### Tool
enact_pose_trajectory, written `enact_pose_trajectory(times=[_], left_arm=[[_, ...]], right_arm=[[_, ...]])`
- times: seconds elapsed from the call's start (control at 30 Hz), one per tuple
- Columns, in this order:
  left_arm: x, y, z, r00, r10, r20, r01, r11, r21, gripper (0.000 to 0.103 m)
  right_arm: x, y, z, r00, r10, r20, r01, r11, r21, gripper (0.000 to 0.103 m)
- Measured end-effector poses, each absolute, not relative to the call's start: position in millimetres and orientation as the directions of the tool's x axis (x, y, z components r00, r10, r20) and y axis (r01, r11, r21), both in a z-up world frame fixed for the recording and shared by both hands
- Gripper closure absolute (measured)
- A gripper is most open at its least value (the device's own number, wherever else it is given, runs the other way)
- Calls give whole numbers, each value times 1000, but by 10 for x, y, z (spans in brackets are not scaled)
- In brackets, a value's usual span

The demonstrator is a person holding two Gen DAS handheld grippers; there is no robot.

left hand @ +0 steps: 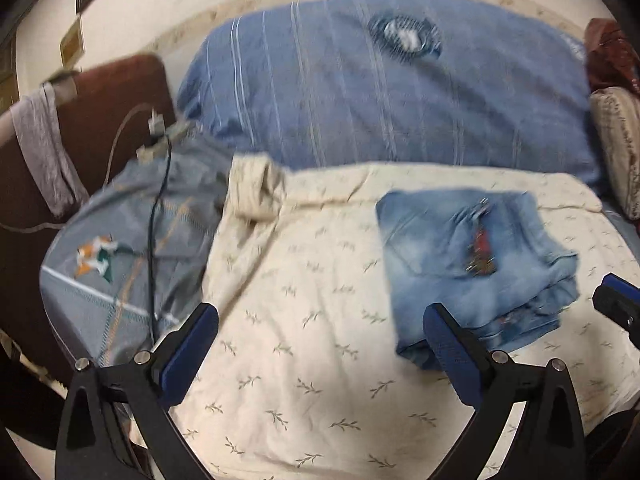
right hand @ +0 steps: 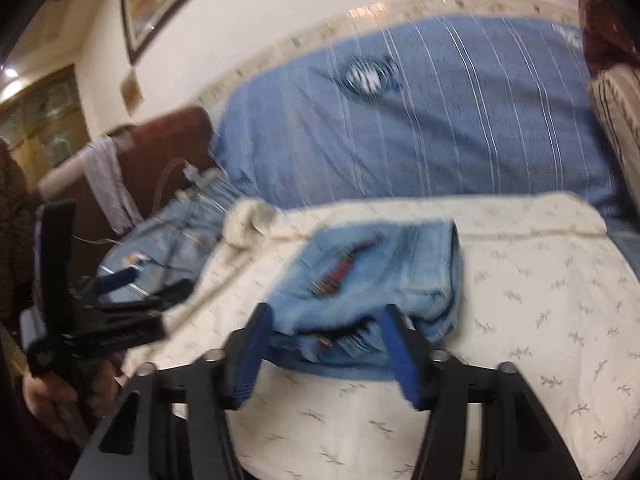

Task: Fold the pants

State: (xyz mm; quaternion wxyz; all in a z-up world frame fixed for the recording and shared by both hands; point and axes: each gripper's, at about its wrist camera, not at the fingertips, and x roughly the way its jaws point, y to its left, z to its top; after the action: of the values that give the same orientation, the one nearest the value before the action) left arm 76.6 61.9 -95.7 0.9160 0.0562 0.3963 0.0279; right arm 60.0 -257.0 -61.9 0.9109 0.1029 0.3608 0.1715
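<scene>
The light blue denim pants lie folded into a thick square stack on the cream leaf-print bedspread. My left gripper is open and empty, to the left of the stack, with its right finger near the stack's front corner. In the right wrist view the pants lie just ahead of my right gripper, which is open with its blue pads at the stack's near edge, holding nothing. The left gripper shows at the left of that view.
A blue striped cover lies at the back of the bed. A grey-blue patterned sheet with a black cable sits to the left. A brown chair with a grey cloth stands beyond. Cushions sit at the right.
</scene>
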Motion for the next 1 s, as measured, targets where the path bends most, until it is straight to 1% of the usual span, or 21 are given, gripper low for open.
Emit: enact_pose_trajectory(times=[0.03, 0.1, 0.23, 0.33, 0.4, 0.47, 0.53, 0.6, 0.73, 0.87, 0.97, 1.0], left_arm=[[801, 642, -1002, 674, 94, -732, -11, 993, 117, 1], [902, 668, -1073, 652, 87, -753, -19, 995, 98, 1], [1126, 624, -1167, 633, 50, -773, -14, 998, 53, 1], [1282, 505, -1317, 601, 47, -798, 3, 998, 61, 1], [1342, 419, -1474, 571, 69, -818, 20, 995, 98, 1], [1353, 363, -1620, 543, 85, -835, 42, 991, 127, 1], [1349, 326, -1786, 517, 91, -851, 63, 988, 144, 1], [1330, 318, -1853, 509, 89, -856, 63, 988, 140, 1], [1265, 331, -1691, 525, 108, -844, 55, 986, 160, 1], [1112, 370, -1422, 578, 100, -810, 40, 988, 151, 1], [966, 383, -1235, 608, 73, -791, 29, 993, 114, 1], [914, 375, -1173, 621, 66, -781, 27, 994, 106, 1]], right_arm=[[667, -2579, -678, 671, 376, -639, -224, 924, 309, 65], [785, -2597, -745, 666, 358, -654, -203, 931, 303, 65], [1023, -2672, -748, 677, 364, -639, -175, 924, 341, 65], [1198, -2688, -794, 671, 362, -647, -155, 922, 355, 65], [1316, -2671, -896, 644, 369, -670, -143, 919, 368, 65], [1390, -2624, -1103, 596, 349, -723, -124, 930, 347, 65], [1406, -2596, -1269, 570, 327, -754, -122, 941, 316, 64], [1369, -2573, -1381, 583, 312, -750, -153, 949, 276, 65], [1360, -2568, -1321, 589, 296, -752, -159, 955, 251, 65], [1150, -2683, -1130, 639, 325, -698, -152, 942, 300, 63], [958, -2760, -972, 679, 328, -657, -148, 937, 316, 55], [875, -2783, -906, 694, 329, -640, -149, 936, 320, 55]])
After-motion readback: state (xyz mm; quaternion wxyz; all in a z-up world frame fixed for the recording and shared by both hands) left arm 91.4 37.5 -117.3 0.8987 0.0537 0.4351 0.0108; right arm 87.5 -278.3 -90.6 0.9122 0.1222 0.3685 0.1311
